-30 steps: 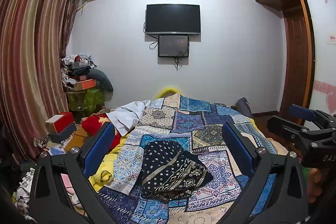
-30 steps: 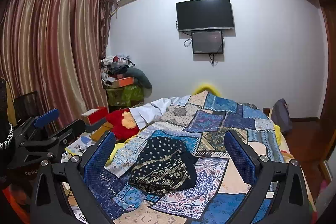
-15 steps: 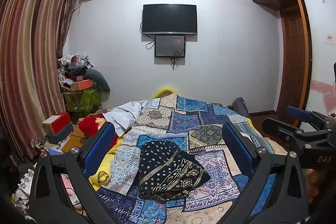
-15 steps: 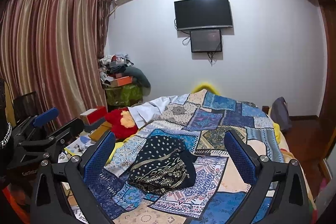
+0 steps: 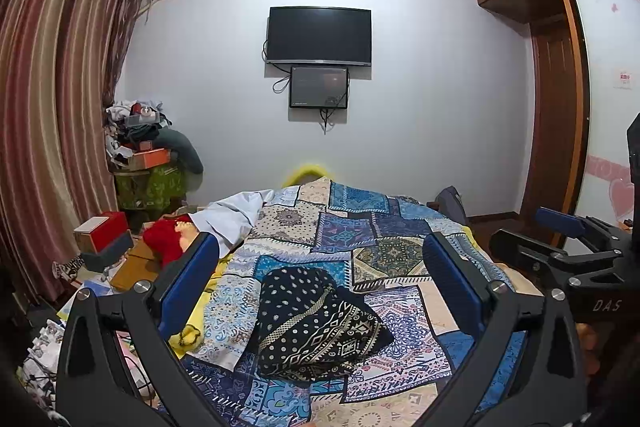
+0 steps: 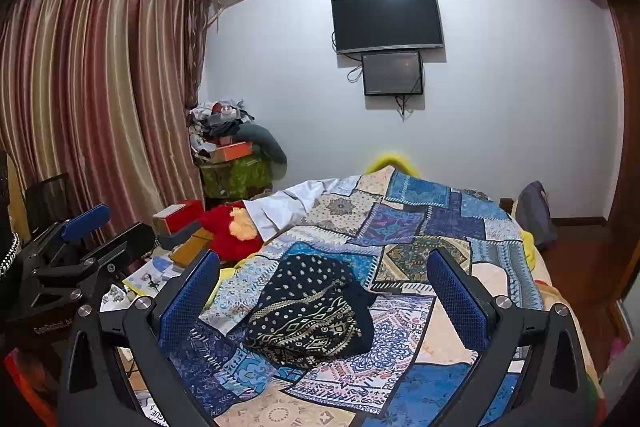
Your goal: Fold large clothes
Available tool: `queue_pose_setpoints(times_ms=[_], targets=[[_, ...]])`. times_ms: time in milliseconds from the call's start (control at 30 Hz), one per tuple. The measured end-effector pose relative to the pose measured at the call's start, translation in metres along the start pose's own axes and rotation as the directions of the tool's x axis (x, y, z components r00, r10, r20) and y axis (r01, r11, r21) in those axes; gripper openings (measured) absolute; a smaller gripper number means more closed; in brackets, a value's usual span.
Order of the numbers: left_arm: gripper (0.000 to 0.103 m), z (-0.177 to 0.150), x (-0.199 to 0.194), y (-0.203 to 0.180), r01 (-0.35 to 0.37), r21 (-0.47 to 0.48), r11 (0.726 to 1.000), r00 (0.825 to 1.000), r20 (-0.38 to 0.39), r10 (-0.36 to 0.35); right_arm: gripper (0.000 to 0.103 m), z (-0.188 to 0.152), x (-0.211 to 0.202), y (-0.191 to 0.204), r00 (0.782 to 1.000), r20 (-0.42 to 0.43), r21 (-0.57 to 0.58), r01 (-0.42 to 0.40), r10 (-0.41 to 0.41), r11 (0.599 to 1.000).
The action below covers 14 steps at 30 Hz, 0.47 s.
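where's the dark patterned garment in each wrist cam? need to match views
Left wrist: dark patterned garment lies low centre, on the patchwork bedspread, between the open gripper fingers.
Right wrist: garment low centre, slightly left.
Shared landmark: wall TV above the bed.

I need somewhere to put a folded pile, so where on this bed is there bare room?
The patchwork bedspread lies bare beyond the dark patterned garment toward the TV wall, and right of it. The left edge is crowded: white cloth, red plush toy, boxes.

A home bedroom: quilted bed (image 5: 360, 235), wall television (image 5: 319, 35), curtains (image 5: 52, 107).
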<state>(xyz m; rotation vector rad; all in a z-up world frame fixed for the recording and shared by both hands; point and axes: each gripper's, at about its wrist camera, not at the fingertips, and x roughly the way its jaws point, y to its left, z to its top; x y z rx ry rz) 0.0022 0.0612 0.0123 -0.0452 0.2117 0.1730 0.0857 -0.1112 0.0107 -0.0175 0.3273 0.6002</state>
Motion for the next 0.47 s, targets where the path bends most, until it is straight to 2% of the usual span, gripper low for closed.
queue_pose_setpoints(times_ms=[467], targets=[[0.103, -0.0007, -0.0024, -0.0025, 0.007, -0.01, 1.0, 1.0, -0.004, -0.007, 0.103, -0.0007, 0.0014, 0.0024, 1.0, -0.006, 0.001, -0.002, 0.002, 1.0]])
